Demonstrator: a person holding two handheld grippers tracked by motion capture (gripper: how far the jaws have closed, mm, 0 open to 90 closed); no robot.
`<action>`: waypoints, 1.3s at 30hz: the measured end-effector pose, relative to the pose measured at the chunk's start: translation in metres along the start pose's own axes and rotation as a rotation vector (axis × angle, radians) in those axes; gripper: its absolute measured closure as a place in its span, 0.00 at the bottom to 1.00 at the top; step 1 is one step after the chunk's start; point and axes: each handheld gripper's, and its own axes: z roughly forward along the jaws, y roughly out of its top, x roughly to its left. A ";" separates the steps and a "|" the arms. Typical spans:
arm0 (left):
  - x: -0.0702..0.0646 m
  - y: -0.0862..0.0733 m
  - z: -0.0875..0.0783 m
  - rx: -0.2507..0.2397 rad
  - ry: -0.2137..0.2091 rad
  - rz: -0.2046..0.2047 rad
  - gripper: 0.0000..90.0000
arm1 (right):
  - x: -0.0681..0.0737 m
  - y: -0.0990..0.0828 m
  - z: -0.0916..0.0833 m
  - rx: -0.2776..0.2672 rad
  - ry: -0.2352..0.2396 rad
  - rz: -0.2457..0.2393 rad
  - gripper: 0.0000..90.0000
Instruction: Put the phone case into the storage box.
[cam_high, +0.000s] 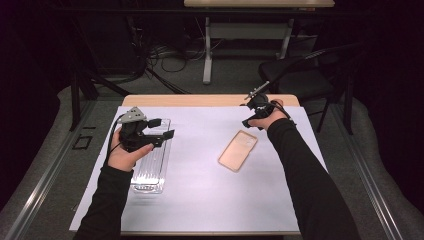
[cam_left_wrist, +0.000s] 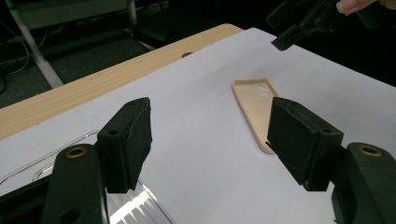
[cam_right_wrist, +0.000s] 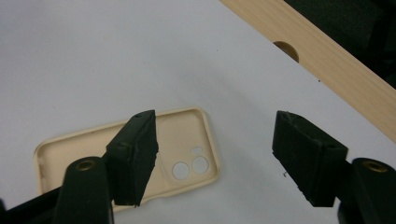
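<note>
holding a pair of tongs in each hand, you have both raised over the surface (cam_high: 200, 200), which is covered by a white sheet with a wooden edge showing along the far side. your left tongs (cam_high: 162, 128) sit above a clear plastic tray (cam_high: 150, 172) lying lengthwise on the left part of the sheet; their jaws are spread wide with nothing between them, as the left gripper view shows. your left hand (cam_high: 125, 155) wraps the handle from below. your right tongs (cam_high: 251, 120) hang near the far right of the sheet, jaws likewise spread and empty, angled down toward a beige phone case (cam_high: 238, 150). that phone case lies flat on the sheet with its hollow side up, just beside and nearer to you than the right tongs, well apart from the tray. in the right gripper view the case (cam_right_wrist: 177, 154) shows two round camera cutouts at one end, partly behind the left jaw.
</note>
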 end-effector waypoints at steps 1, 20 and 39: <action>0.000 0.000 0.000 -0.004 0.003 -0.003 0.34 | 0.000 0.000 0.000 0.000 0.000 0.000 0.35; 0.001 -0.002 -0.007 -0.021 -0.004 -0.008 0.38 | -0.017 0.017 0.042 0.116 0.019 -0.046 0.54; -0.002 -0.003 -0.009 -0.012 0.005 0.001 0.48 | -0.010 0.023 0.056 0.225 -0.020 -0.103 0.68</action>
